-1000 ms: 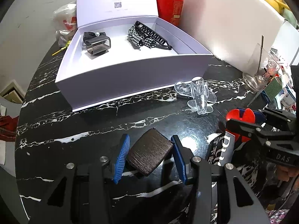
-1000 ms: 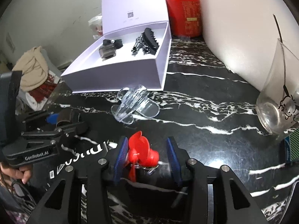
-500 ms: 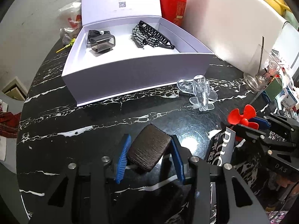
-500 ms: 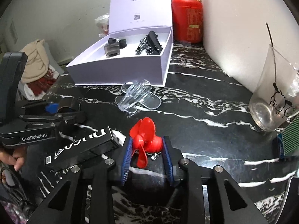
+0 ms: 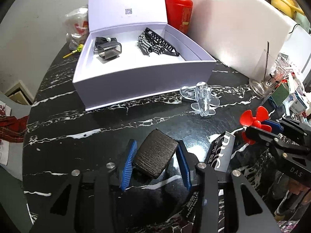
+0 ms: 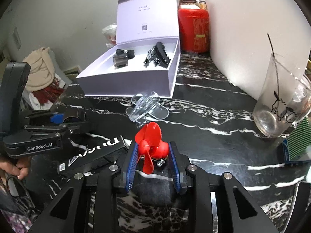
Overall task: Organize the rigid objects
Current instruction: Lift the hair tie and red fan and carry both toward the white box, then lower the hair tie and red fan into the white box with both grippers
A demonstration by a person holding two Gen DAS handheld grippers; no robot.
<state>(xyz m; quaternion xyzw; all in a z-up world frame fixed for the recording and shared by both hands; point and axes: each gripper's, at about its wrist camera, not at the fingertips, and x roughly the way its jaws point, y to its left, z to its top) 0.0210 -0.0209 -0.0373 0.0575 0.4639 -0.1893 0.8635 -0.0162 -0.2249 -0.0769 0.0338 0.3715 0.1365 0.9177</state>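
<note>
The black marble desk (image 5: 77,128) carries an open white box (image 5: 136,81), lid raised. Inside the box lie a smoky grey clip (image 5: 108,50) and a black hair claw clip (image 5: 161,42). Just in front of the box lies a clear clip (image 5: 202,101). Nearer than the box, the left claw (image 5: 155,155) grips a dark block (image 5: 155,153). To the box's right, the right claw (image 6: 153,155) has just closed on a red fan (image 6: 151,143).
</note>
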